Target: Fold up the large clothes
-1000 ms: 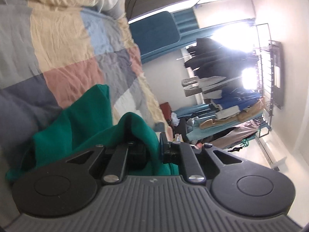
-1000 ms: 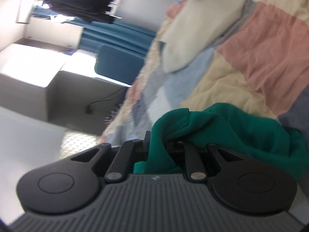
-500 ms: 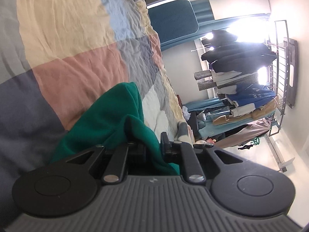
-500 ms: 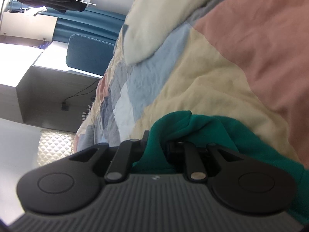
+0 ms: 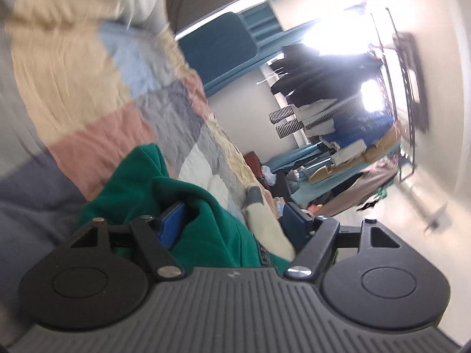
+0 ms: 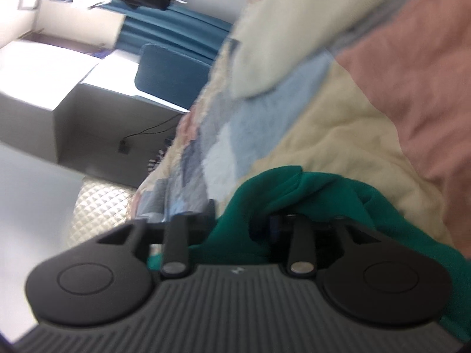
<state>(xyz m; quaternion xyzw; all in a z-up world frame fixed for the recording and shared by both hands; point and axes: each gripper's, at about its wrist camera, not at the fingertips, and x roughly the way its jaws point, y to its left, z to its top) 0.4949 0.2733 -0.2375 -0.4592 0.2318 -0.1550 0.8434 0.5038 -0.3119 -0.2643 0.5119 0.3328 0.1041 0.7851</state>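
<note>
- A bedroom: a bed under a patchwork quilt [image 5: 88,94] of cream, pink, blue and grey squares, with teal curtains [image 6: 173,38] behind and a loaded clothes rack [image 5: 338,123] against the far wall.
- The green garment [image 5: 206,229] lies bunched on the quilt at the near edge, a cream and grey part of it showing in the left view.
- The left gripper [image 5: 232,223] has just been opening; its jaws stand wide, cloth loose between them, not pinched.
- The right gripper [image 6: 244,226] has also just let go, jaws apart with a green fold slack between.
- I judge a fold has just been laid down and released; how many folds remain I cannot tell, as most of the garment is hidden.
- A cream pillow [image 6: 273,35] lies further up the bed, well clear; nothing blocks the garment.
</note>
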